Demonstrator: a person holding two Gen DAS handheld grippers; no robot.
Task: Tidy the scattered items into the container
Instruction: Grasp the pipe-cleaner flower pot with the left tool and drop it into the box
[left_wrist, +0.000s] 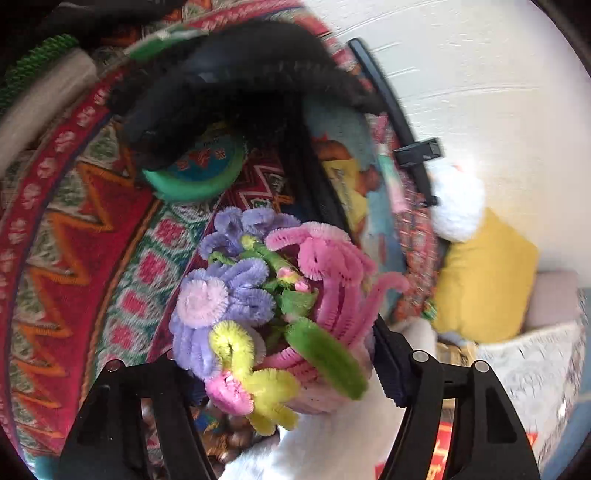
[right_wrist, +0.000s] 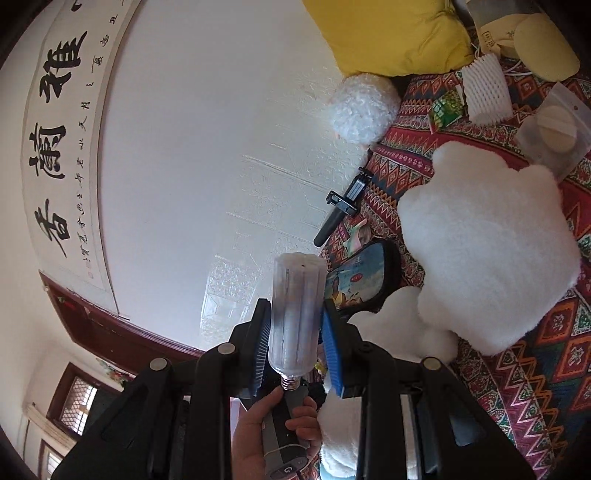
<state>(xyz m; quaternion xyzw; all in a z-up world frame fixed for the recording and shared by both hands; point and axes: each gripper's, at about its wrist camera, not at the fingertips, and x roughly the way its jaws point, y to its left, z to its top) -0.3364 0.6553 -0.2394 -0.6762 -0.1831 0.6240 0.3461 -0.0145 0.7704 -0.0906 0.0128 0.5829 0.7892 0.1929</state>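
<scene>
A bouquet of pipe-cleaner flowers (left_wrist: 258, 314) in purple, pink, yellow and green fills the gap of my left gripper (left_wrist: 282, 365), whose fingers close on its pink base. It hangs above the patterned red cloth (left_wrist: 74, 258), near a green round tin (left_wrist: 195, 177) and a black-rimmed case with a cartoon print (left_wrist: 343, 184). A black fuzzy item (left_wrist: 258, 81) lies beyond the tin. My right gripper (right_wrist: 295, 308) is shut on a clear plastic light bulb (right_wrist: 295, 314) with its screw base toward the camera, held up against the white wall. The cartoon case (right_wrist: 354, 280) lies just right of it.
A large white plush cushion (right_wrist: 491, 251), a white fluffy ball (right_wrist: 364, 107), a yellow pillow (right_wrist: 391, 33), a black clamp stick (right_wrist: 343, 206), a white foam net sleeve (right_wrist: 485, 92), a green packet (right_wrist: 447, 109) and a clear bag of puffs (right_wrist: 554, 129) lie on the cloth. A hand (right_wrist: 258, 432) grips a grey handle below.
</scene>
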